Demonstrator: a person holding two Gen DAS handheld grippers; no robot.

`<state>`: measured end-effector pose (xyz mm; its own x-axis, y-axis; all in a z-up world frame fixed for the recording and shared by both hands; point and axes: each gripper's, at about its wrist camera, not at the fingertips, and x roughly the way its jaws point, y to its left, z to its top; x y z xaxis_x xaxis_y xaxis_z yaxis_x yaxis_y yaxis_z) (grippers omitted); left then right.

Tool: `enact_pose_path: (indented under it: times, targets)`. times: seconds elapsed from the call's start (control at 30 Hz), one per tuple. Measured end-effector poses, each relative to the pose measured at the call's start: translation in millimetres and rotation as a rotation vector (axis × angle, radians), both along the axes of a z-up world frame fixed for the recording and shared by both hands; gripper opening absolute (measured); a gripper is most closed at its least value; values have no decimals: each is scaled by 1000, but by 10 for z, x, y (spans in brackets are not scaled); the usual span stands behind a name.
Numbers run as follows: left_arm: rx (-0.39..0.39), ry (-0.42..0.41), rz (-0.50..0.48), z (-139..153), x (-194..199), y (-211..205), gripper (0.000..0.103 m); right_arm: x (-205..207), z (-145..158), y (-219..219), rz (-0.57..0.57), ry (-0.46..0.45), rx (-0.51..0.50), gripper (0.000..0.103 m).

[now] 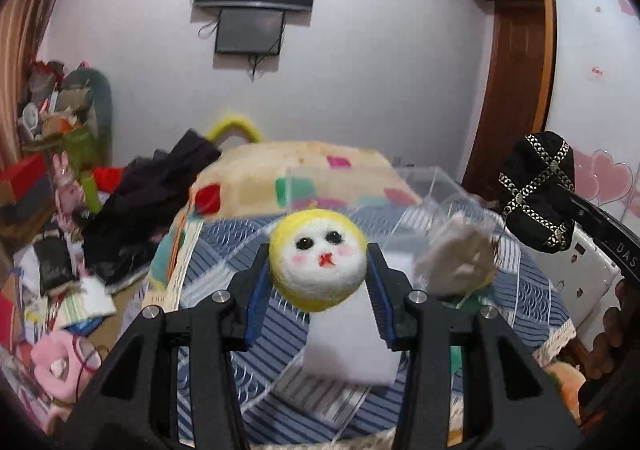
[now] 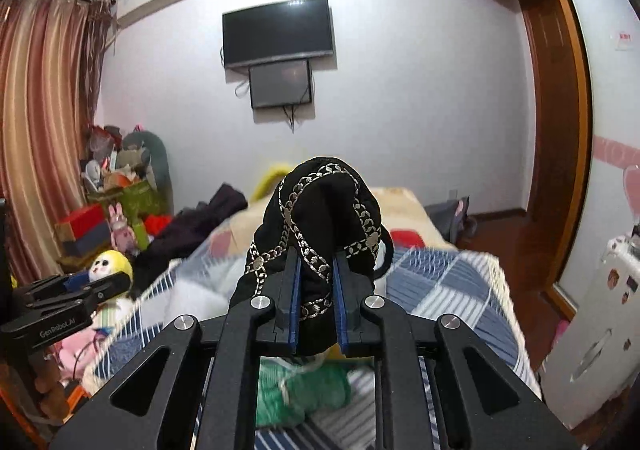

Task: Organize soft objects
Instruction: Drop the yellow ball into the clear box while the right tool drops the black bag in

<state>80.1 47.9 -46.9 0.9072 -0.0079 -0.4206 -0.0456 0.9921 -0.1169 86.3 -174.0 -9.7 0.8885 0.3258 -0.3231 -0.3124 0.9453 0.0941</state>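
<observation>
My left gripper (image 1: 318, 264) is shut on a round yellow and white plush face ball (image 1: 318, 264) and holds it above a clear plastic box (image 1: 372, 185) on the bed; it also shows at the left of the right wrist view (image 2: 106, 268). My right gripper (image 2: 316, 270) is shut on a black pouch with silver trim (image 2: 320, 209), held up in the air; the pouch also shows at the right of the left wrist view (image 1: 538, 189). A grey fluffy object (image 1: 456, 260) and a white block (image 1: 348, 338) lie in the box.
A blue striped cover (image 1: 224, 262) lies on the bed under the box. A green soft item (image 2: 300, 390) sits below my right gripper. Dark clothes (image 1: 140, 201) and cluttered toys (image 1: 60, 358) lie at the left. A white appliance (image 2: 592, 334) stands at the right.
</observation>
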Motion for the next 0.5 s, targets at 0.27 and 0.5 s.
enact_pose_path:
  times: [0.27,0.5]
  targets:
    - [33,-29,-28,228,318,-97,45,194,187,37,10,-59,29,13]
    - [28,31,-60,241,730,-85,45,505,155,166,32,-40,-3,13]
